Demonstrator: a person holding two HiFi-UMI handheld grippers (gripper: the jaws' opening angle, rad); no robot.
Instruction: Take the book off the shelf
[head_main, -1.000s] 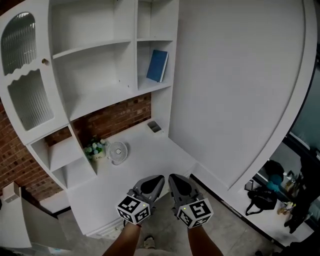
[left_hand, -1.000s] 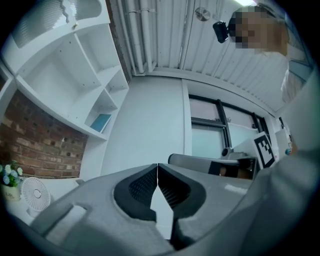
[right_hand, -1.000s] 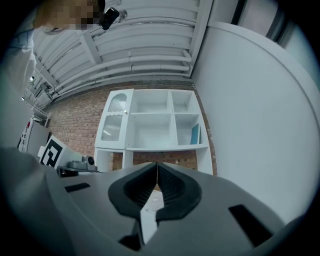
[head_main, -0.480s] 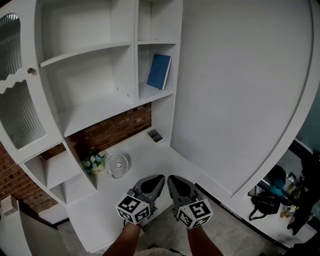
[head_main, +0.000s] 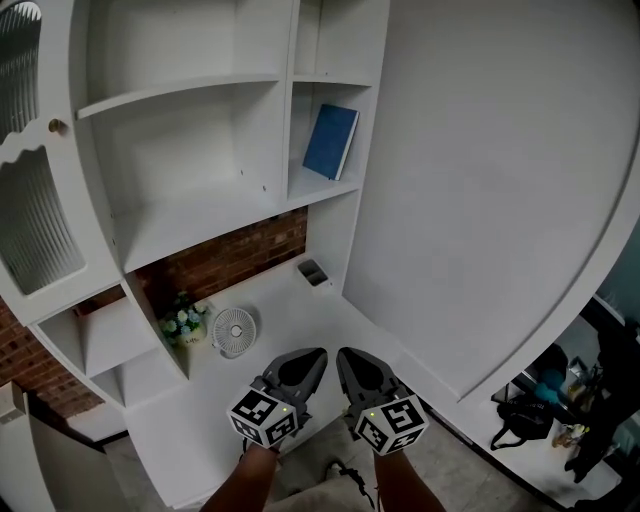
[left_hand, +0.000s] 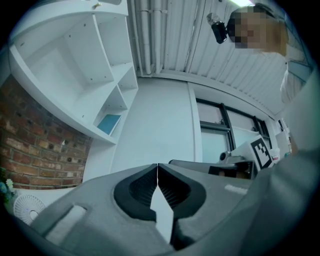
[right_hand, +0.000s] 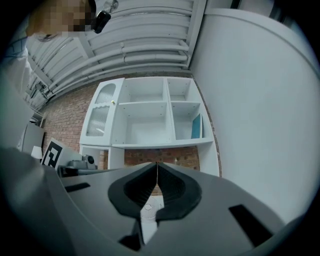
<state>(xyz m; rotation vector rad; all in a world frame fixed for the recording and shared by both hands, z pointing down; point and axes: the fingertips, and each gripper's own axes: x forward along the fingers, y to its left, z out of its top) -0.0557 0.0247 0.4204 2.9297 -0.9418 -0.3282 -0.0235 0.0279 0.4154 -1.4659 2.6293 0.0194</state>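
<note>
The left gripper (head_main: 319, 354) has its two jaws pressed together, with nothing between them. The right gripper (head_main: 343, 353) sits just beside it, at its 3 o'clock, and its jaws are pressed together too, with nothing in them. Each one has a cube with black and white squares on its back end. Both point up the picture toward a white desk (head_main: 300, 315). On the desk, at about 10 o'clock from the grippers, stands a small round white fan (head_main: 233, 330), and just past it is a little pot of flowers (head_main: 185, 322). A small dark box (head_main: 312, 272) lies on the desk at about 12 o'clock, near the corner. Behind the desk is a strip of red brick wall (head_main: 240, 245). Above the bricks is a big white shelf (head_main: 200, 215) with many open boxes. The book (head_main: 331, 141) is far from the grippers, high up at 12 o'clock, in the thin box on the right side of the shelf. It is blue, thin and flat, with a plain cover. It stands on its bottom edge and tips over to lean on the right wall of its box. At 10 o'clock, far off, is a cupboard door (head_main: 35, 215) with wavy glass and a small round knob (head_main: 57, 127). A wide white wall (head_main: 480, 180) fills the right side, from 1 to 3 o'clock.
</note>
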